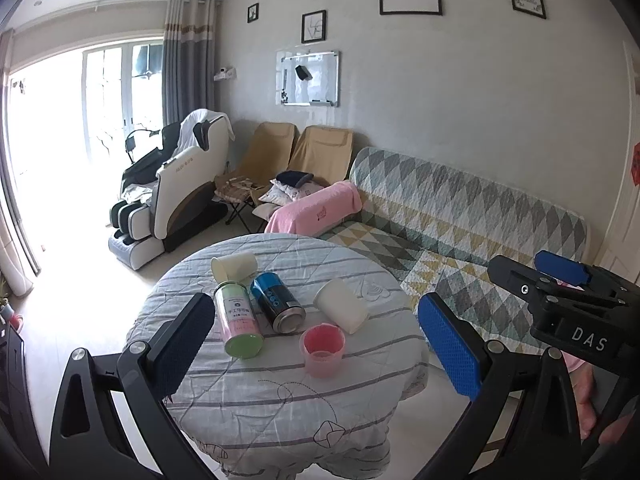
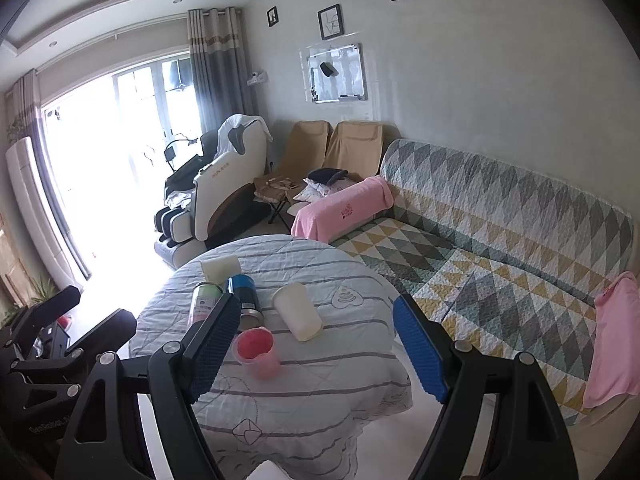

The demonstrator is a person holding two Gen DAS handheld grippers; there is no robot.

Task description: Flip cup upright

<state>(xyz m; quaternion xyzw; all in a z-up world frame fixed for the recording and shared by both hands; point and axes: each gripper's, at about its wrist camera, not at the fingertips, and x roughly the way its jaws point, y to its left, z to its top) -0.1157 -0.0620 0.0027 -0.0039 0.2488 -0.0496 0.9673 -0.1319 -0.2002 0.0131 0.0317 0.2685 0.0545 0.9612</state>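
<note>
On a round table with a striped cloth [image 1: 248, 400] [image 2: 320, 392] several cups lie on their sides. A pink translucent cup [image 1: 322, 349] [image 2: 257, 352] lies nearest, its mouth toward me. A white cup [image 1: 341, 306] [image 2: 298, 317] lies at the right. Another white cup [image 1: 233, 265] [image 2: 220, 268] lies at the far side. My left gripper [image 1: 316, 356] is open and empty above the near table edge. My right gripper [image 2: 312, 352] is open and empty beside it, and it shows in the left wrist view [image 1: 560, 276].
A green and pink can [image 1: 237, 325] [image 2: 205, 304] and a blue can [image 1: 277, 302] [image 2: 246, 298] lie on their sides on the table. A patterned sofa [image 1: 472, 232] [image 2: 500, 248] stands to the right. A massage chair [image 1: 176, 188] stands beyond the table.
</note>
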